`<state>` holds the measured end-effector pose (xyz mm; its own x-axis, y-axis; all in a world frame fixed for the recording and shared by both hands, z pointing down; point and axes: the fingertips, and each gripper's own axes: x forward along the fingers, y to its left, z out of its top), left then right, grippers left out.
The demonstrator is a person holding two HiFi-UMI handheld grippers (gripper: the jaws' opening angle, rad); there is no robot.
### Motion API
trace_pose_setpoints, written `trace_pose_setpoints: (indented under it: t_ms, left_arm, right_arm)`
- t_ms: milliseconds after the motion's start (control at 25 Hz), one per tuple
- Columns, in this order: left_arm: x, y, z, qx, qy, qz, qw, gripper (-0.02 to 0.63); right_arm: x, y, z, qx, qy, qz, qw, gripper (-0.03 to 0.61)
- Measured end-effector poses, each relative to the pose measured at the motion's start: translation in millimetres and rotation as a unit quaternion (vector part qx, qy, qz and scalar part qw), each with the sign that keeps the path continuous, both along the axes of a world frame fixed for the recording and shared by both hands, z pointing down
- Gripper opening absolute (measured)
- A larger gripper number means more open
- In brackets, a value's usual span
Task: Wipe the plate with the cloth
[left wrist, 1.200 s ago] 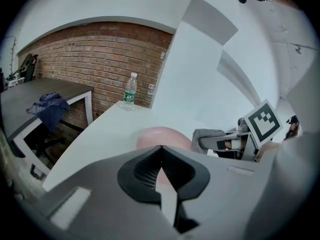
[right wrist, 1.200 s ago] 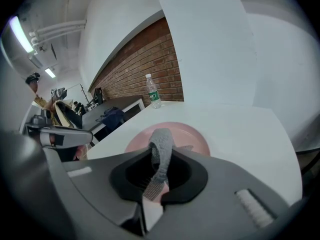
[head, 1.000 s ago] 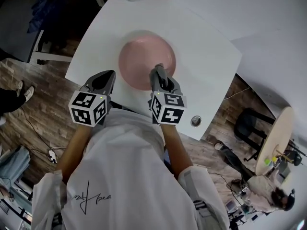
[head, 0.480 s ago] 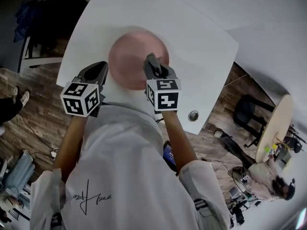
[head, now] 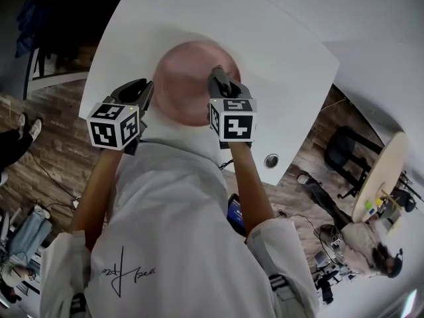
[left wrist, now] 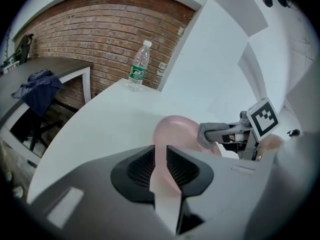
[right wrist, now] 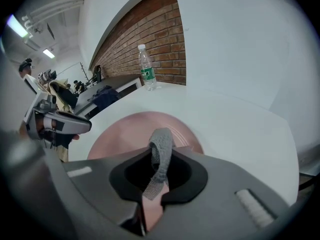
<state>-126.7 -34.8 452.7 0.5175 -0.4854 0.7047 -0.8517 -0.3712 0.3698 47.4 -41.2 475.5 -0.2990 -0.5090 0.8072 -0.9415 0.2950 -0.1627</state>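
Two grippers: both clamped on something.
Left gripper: pinches the rim of the plate, which lies to its right.
Right gripper: grips the cloth, plate just ahead and below.

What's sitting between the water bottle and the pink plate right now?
Nothing. Only bare white table runs from the water bottle to the plate. This is clearest in the right gripper view.

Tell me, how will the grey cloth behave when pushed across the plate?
Probably floppy: the cloth loops over limply at the right gripper, so it should fold, not push stiffly. Its coarse weave likely drags rather than slides on the plate.
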Motion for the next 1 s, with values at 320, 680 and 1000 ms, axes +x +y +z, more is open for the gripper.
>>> trace_pose_setpoints:
  t_ms: [320, 680, 1000]
  left_arm:
    - [7, -3, 21, -0.027, -0.022, 0.032, 0.9989, 0.083]
    - [7, -13, 34, -0.045, -0.026, 0.035, 0.9980, 0.083]
    - [10, -14, 45, -0.060, -0.031, 0.034, 0.9971, 0.080]
  right_arm:
    - [11, -9, 11, -0.009, 0.024, 0.011, 1.000, 0.028]
    - [11, -18, 24, -0.021, 0.043, 0.010, 0.999, 0.029]
    - [13, -24, 31, -0.024, 0.042, 0.029, 0.998, 0.029]
